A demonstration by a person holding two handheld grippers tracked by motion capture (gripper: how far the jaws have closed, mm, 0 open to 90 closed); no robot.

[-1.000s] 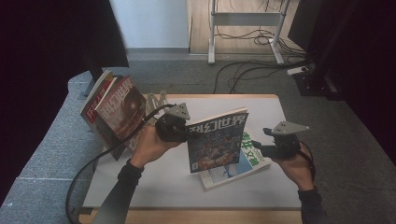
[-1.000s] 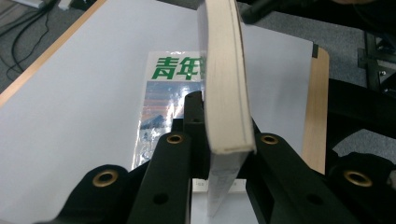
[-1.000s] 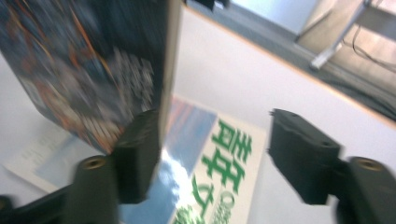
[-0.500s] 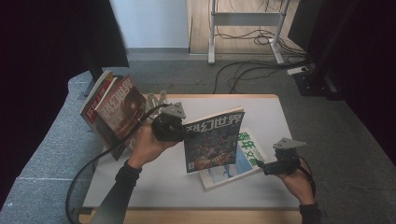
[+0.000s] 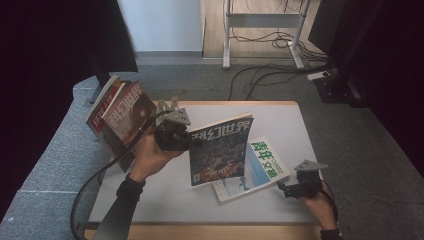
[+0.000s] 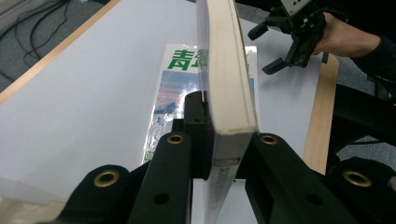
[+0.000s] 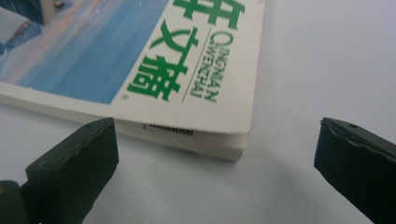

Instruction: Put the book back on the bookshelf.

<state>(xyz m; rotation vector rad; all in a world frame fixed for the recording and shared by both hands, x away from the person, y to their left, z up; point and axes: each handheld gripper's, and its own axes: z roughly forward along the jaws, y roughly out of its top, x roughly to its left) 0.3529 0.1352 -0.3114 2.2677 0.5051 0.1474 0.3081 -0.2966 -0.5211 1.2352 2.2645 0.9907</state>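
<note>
A: Nearest me, my right gripper (image 5: 286, 189) sits low at the table's front right, jaws spread wide with nothing between them. They've just been opening.

B: And the target?

A: The green-titled magazine (image 5: 252, 167), lying flat on the white table (image 5: 165, 195). In the right gripper view its near corner (image 7: 224, 140) sits straight ahead of the jaws, just short of them. Its long axis slants from that corner away toward the table's far right. My right hand is clearly the nearer one; I'd judge a short push forward gets the jaws around that corner.

B: Left side?

A: My left gripper (image 5: 186, 141) is clamped on the dark magazine (image 5: 220, 150), holding it upright by its spine edge, above the flat one's left half. The left gripper view shows the pads pressing both faces.

B: Further out?

A: More magazines (image 5: 122, 117) lean in a stand at the table's left edge. Beyond the table there's grey carpet (image 5: 200, 87), loose cables (image 5: 260, 75) and a metal frame (image 5: 260, 30).
</note>
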